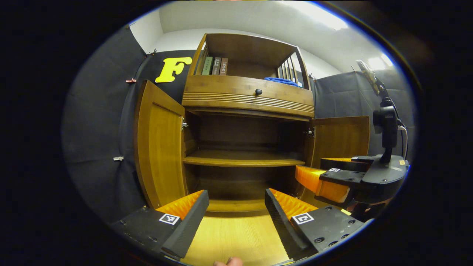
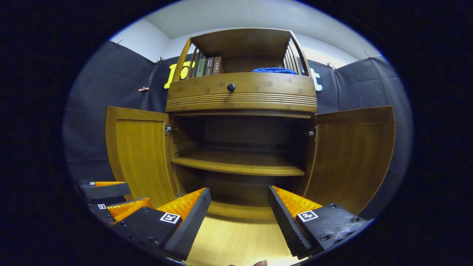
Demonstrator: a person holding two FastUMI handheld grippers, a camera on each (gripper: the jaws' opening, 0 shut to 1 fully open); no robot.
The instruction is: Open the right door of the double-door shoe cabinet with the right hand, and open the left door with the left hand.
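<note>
At frame centre, the shoe cabinet (image 2: 240,147) stands with left door (image 2: 138,155) and right door (image 2: 351,155) swung wide. Left gripper (image 1: 236,212) and right gripper (image 2: 239,210) gape empty, seemingly clear of both door edges.

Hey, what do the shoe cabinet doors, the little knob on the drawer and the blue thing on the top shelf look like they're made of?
The two open amber-brown cabinet doors look like wood or bamboo with a glossy varnish: fine straight grain and soft reflections show. The small round dark drawer knob has a smooth sheen, so metal or plastic; I cannot tell which. The folded blue cloth looks like soft, matte fabric, possibly a towel.
</note>
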